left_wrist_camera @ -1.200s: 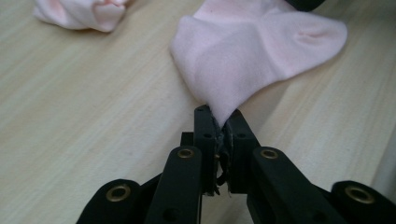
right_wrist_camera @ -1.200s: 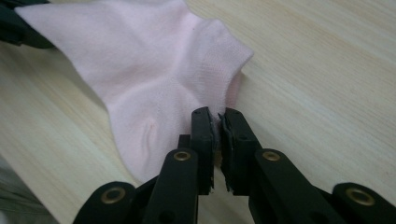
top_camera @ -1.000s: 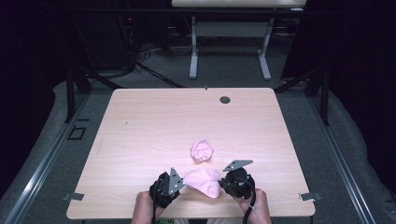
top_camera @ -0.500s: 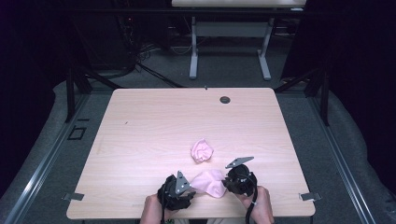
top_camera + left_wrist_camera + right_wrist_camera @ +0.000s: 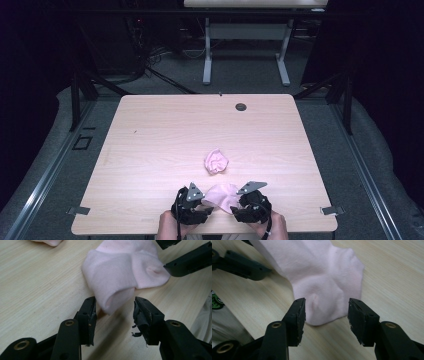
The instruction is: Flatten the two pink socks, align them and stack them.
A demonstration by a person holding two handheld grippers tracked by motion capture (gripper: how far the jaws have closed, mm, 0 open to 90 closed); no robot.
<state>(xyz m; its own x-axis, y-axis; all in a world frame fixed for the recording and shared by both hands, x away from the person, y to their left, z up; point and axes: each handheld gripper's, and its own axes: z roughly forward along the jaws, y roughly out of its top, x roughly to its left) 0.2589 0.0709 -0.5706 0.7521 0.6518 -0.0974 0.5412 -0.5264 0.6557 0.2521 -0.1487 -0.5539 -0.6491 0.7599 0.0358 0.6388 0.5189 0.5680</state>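
We see a pale pink sock [image 5: 222, 196] lying folded on the wooden table [image 5: 150, 130], close to its near edge and about midway along it, between the two grippers. A second pink sock [image 5: 216, 161], bunched into a small heap, lies a little farther in from that edge, apart from the first and near the table's middle. A small dark round fitting [image 5: 241, 106] sits by the far edge.

The left gripper [image 5: 199, 206] rests at the near edge on the sock's left end. In the left gripper view [image 5: 113, 315] its jaws stand spread, having just closed a little, and the folded tip of the sock pokes down between them; the left pad looks to be brushing the cloth, though we cannot be sure of contact, and the right pad is clear of it.

The right gripper [image 5: 239, 207] sits at the sock's right end. In the right gripper view [image 5: 325, 312] its jaws have just been opening and now stand spread, with the sock's rounded end lying on the table between them, the right pad apart from the fabric.
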